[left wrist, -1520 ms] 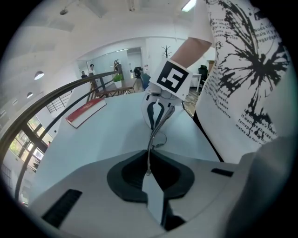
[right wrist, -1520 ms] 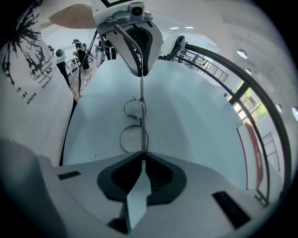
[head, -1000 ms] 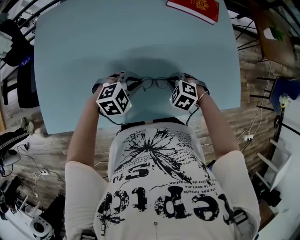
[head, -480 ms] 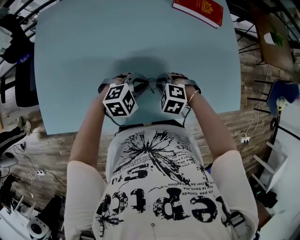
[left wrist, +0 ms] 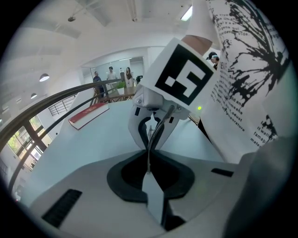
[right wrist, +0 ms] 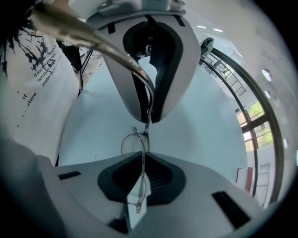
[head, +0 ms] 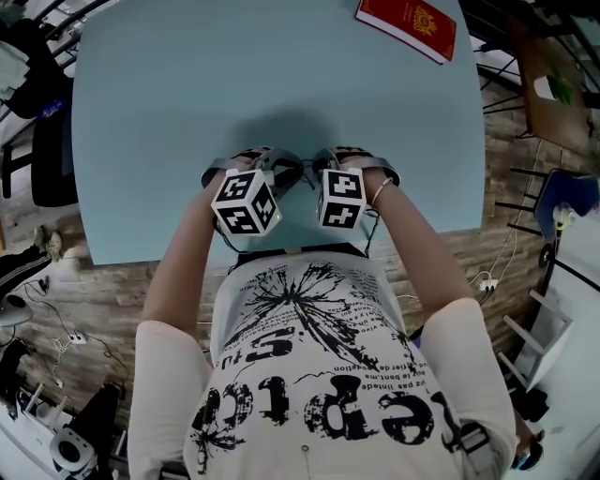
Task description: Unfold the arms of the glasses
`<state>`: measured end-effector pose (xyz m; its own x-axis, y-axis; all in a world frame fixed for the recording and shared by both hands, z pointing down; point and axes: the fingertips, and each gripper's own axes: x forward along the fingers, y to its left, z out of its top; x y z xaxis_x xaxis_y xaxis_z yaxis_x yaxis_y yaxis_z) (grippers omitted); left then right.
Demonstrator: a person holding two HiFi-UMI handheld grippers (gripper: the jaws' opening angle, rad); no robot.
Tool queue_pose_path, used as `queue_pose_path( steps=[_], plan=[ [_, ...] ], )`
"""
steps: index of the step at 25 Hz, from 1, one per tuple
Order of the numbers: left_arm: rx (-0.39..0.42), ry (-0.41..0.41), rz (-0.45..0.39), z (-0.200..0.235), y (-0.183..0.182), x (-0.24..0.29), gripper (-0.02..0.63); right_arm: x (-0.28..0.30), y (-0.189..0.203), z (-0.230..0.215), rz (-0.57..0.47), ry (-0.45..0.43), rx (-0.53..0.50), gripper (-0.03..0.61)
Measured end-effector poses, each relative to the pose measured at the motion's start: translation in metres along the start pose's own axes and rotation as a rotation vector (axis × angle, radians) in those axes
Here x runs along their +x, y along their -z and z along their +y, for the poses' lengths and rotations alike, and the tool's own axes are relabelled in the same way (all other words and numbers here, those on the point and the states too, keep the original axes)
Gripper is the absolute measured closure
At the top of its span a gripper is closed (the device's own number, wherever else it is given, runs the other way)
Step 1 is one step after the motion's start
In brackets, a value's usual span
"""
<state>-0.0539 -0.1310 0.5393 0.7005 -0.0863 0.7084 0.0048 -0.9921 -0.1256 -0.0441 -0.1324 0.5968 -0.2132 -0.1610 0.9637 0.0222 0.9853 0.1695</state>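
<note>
The thin wire-framed glasses hang just above the light blue table, near its front edge, mostly hidden between my two grippers. My left gripper is shut on one end of the frame; in the left gripper view the wire runs from its jaws across to the right gripper. My right gripper is closing, with the frame's wire between its pads. A lens rim shows just beyond them, reaching the left gripper. A thin glasses arm slants off to the upper left.
A red book lies at the table's far right corner, also seen in the left gripper view. The person's torso in a printed white shirt is close behind the table's near edge. Several people stand far off.
My right gripper has moved left toward the left one, so the two cubes now sit close together and hide most of the glasses. The left gripper has stayed put.
</note>
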Motion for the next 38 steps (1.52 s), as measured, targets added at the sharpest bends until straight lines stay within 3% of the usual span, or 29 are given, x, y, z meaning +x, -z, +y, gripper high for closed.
queue_pose_path(
  steps=[8, 14, 21, 27, 38],
  plan=[
    [-0.003, -0.006, 0.024, 0.005, 0.003, -0.002, 0.583, -0.03, 0.005, -0.006, -0.069, 0.052, 0.019, 0.548],
    [-0.056, 0.0, 0.028, 0.012, 0.002, -0.001, 0.583, -0.056, 0.02, -0.01, -0.103, 0.053, 0.087, 0.555],
    [-0.051, 0.02, 0.065, 0.014, 0.001, 0.005, 0.583, -0.084, 0.04, -0.014, -0.182, 0.115, 0.138, 0.555],
    [-0.083, -0.007, 0.072, 0.02, 0.004, 0.004, 0.583, -0.102, 0.064, -0.018, -0.237, 0.19, 0.182, 0.552],
    [-0.133, -0.068, 0.059, 0.025, 0.005, -0.006, 0.583, -0.097, 0.078, -0.015, -0.253, 0.208, 0.203, 0.551]
  ],
)
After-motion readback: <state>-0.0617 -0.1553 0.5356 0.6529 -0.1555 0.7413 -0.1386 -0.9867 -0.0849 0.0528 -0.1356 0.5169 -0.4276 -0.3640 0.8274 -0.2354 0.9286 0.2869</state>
